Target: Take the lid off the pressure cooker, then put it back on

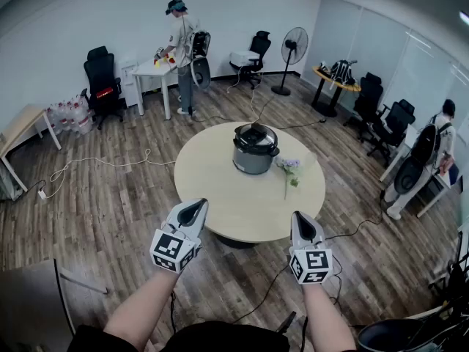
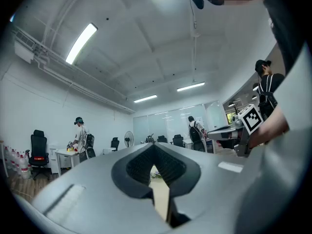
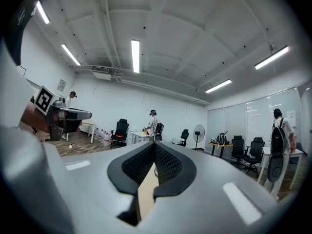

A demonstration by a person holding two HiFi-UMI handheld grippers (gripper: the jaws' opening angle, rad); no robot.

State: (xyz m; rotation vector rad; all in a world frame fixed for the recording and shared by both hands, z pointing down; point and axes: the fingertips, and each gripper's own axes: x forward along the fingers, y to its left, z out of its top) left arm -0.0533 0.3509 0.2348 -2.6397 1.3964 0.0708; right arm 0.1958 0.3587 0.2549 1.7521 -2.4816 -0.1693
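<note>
Seen from the person's head, looking steeply down: a round, pale table (image 1: 220, 200) stands on a wooden floor in an office. On the far half of the table sits the pressure cooker (image 1: 253, 160), a squat metal pot, upright, with its lid (image 1: 255, 136) on. A small sprig of purple flowers (image 1: 291, 169) lies just beside the pot, to its right.

Both hands are held at the near edge of the table, well apart from the cooker. The left gripper (image 1: 193, 211) and the right gripper (image 1: 303, 226) each have their jaws pressed together with nothing between them; each gripper's own view shows only the meeting pads and the room beyond.

The cooker looks rigid and fairly heavy, with a smooth, shiny wall that narrow jaws would probably slip on. The lid looks like a solid piece too, domed and dark on top, with a raised dark part at its centre, too small here to make out well. That raised part seems the best place to take hold, since it offers edges to pinch. Such a lid likely needs a twist before it lifts, so the pot may turn or slide on the smooth tabletop unless the other gripper steadies it. The flowers are close enough to be knocked
</note>
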